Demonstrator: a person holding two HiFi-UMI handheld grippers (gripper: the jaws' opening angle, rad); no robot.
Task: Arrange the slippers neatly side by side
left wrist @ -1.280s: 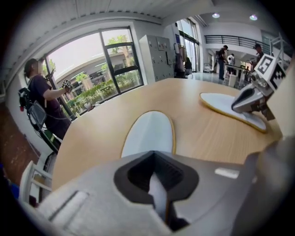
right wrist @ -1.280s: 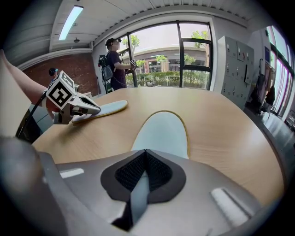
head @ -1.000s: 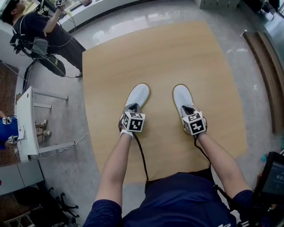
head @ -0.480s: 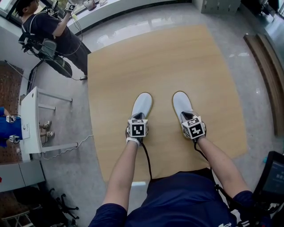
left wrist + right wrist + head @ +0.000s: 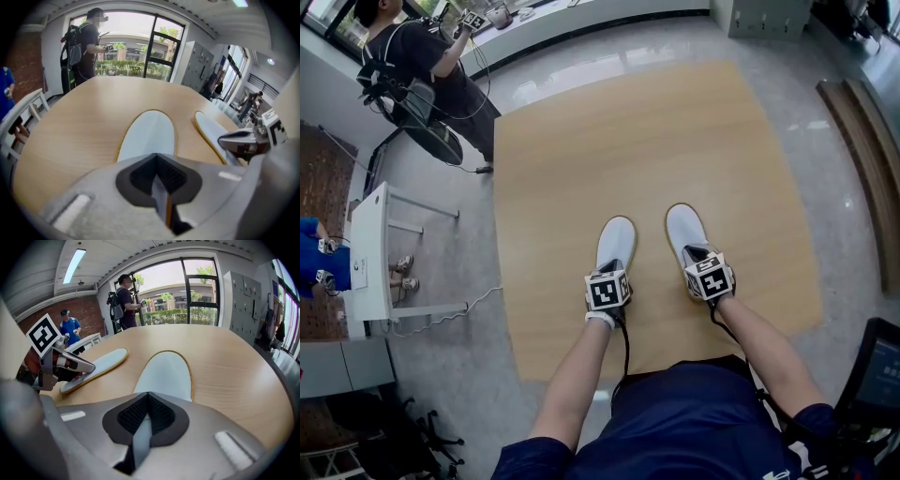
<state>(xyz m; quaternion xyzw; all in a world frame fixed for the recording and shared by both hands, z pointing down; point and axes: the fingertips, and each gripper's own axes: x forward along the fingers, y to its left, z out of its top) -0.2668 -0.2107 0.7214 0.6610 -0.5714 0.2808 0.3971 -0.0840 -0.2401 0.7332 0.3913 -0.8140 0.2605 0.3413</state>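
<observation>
Two pale blue-grey slippers with tan edging lie on the wooden table (image 5: 581,141), toes pointing away from me and nearly parallel. My left gripper (image 5: 612,270) is shut on the heel of the left slipper (image 5: 616,238). In the left gripper view that slipper (image 5: 149,136) stretches ahead of the closed jaws, with the other slipper (image 5: 210,132) to its right. My right gripper (image 5: 700,256) is shut on the heel of the right slipper (image 5: 684,227). The right gripper view shows its slipper (image 5: 166,373) ahead, and the left slipper (image 5: 96,363) to the left.
A person (image 5: 422,66) with gear stands beyond the table's far left corner. A white desk (image 5: 370,262) and a cable (image 5: 459,305) lie on the floor at the left. A wooden bench (image 5: 862,141) runs along the right. The table's near edge is just behind both grippers.
My left gripper has dragged the left slipper to the right, closing the gap to the right slipper and straightening it. The right gripper and its slipper have stayed nearly still.
</observation>
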